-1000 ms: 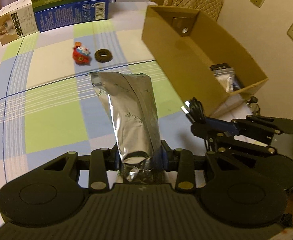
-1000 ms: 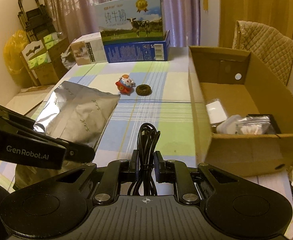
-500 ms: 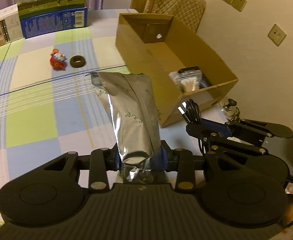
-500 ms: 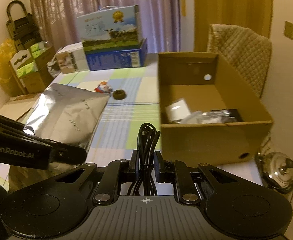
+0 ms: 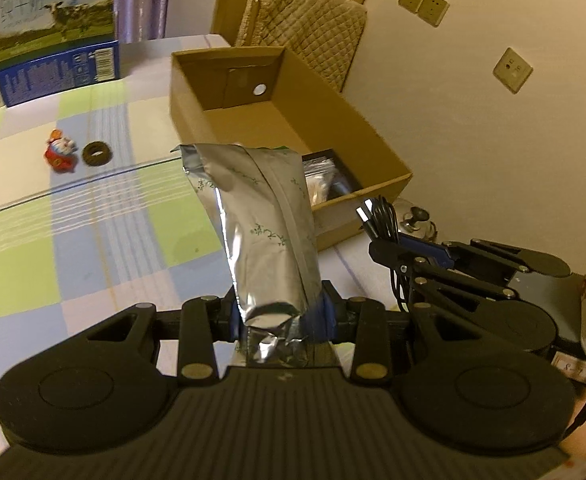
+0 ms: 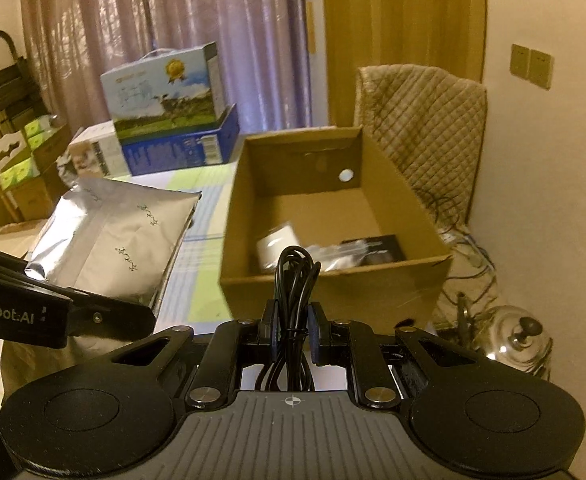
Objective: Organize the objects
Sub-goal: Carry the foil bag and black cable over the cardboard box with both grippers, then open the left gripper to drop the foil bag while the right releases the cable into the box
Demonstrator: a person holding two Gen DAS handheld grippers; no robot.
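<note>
Cardboard box [image 5: 377,148] is the landmark: open-topped, on the checked tablecloth [image 5: 93,216], near the table's right edge. Left gripper [image 5: 279,316] is clamped on the bottom end of a silver foil pouch [image 5: 261,224]; pouch held off the table, sticking forward along the fingers, its top end in front of the box's near-left corner. In the right wrist view the same pouch [image 6: 113,248] sits left of the box [image 6: 333,280], not inside it. Right gripper [image 6: 292,334] is closed on a coiled black cable [image 6: 295,280], loop end forward, held in front of the box's near wall and outside it; from the left wrist view the cable [image 5: 381,220] and right gripper [image 5: 389,250] are beside the box's near-right corner. Inside the box, near end: clear plastic packets [image 6: 333,256], a white item, blurred, and something dark I can't identify. Left of the box on the cloth: small red toy figure [image 5: 59,152] with a dark ring [image 5: 98,153] just beside it. Beyond the box's far-left side: blue milk carton box [image 5: 53,32]. Behind the box: chair with quilted cover [image 5: 305,28]. On the floor right of the box: metal kettle [image 6: 513,340].
</note>
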